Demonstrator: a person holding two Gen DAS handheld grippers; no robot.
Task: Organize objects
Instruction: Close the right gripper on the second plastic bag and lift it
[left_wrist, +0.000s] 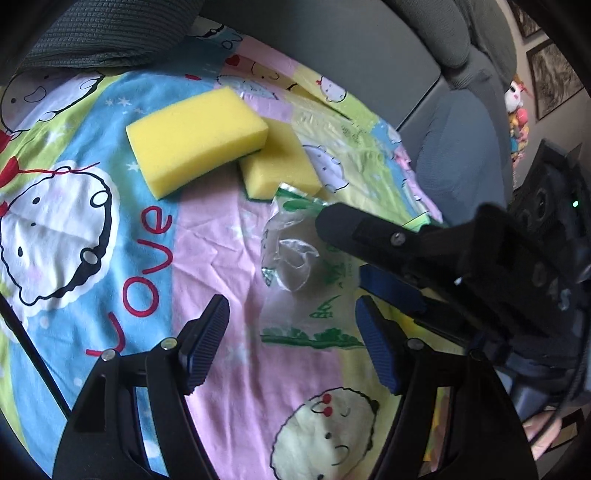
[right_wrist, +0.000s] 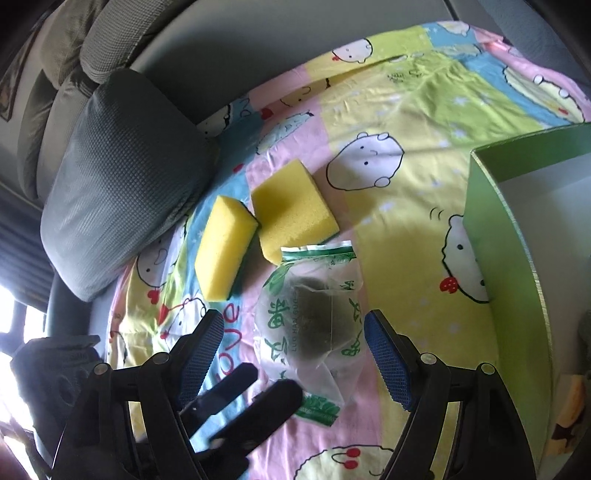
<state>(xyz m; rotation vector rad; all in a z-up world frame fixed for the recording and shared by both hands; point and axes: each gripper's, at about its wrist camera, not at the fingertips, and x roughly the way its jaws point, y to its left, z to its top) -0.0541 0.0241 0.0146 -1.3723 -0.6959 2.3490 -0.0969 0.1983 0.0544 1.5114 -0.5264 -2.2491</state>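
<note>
left gripper (left_wrist: 291, 350) jaws standing apart, gripping nothing | right gripper (right_wrist: 293, 356) jaws standing apart, straddling clear printed bag (right_wrist: 314, 325) without pressing it | bag lying on cartoon bedsheet (right_wrist: 399, 206), touching near yellow sponge (right_wrist: 295, 218) | second sponge (right_wrist: 225, 251) leaning beside it | green box (right_wrist: 491, 206) sitting to the right

Daylight glares from the left; fisheye edges bend and darken, sharp centrally.
</note>
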